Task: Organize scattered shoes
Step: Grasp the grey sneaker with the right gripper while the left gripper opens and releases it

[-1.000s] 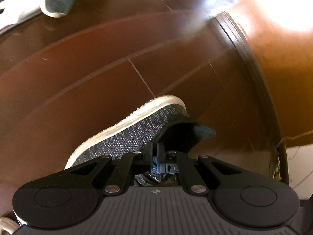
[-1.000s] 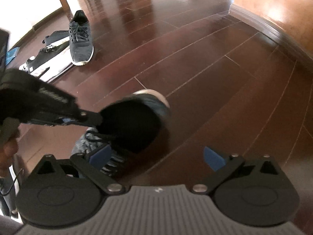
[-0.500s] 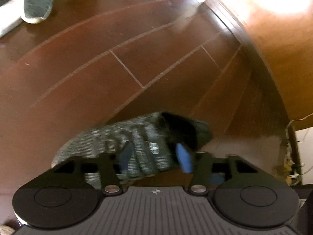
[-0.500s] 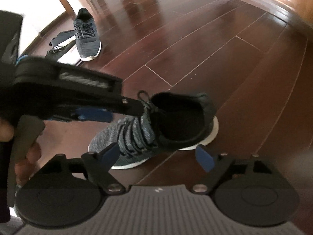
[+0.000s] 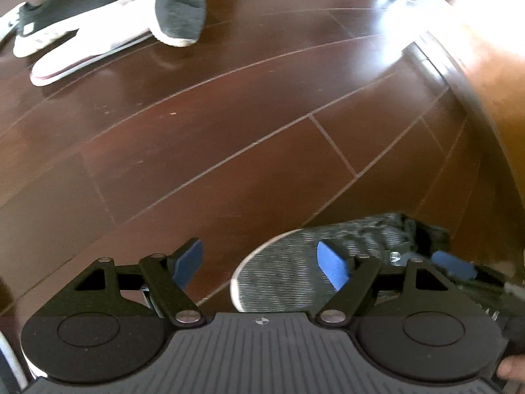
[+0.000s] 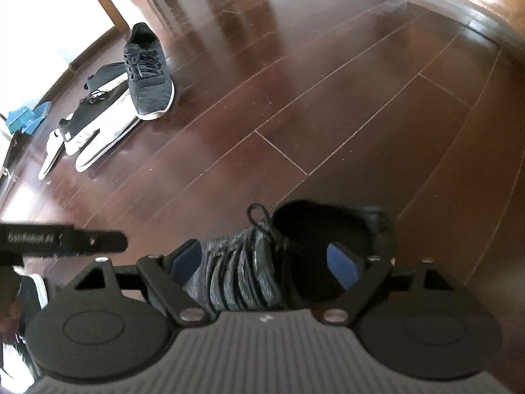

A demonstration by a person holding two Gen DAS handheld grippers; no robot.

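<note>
Right wrist: far sneakers (grey shoe nearer)

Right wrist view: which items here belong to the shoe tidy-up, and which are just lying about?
Job:
- grey knit sneaker with white sole, between the open right tool's fingers
- dark grey lace-up sneaker, upright on the floor
- black-and-white sneakers, tipped on their sides beside it

Lying about:
- blue cloth-like item, by the wall

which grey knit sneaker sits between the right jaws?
The near grey sneaker, laces up between the right gripper jaws. Its match stands far off beside the white shoes.
</note>
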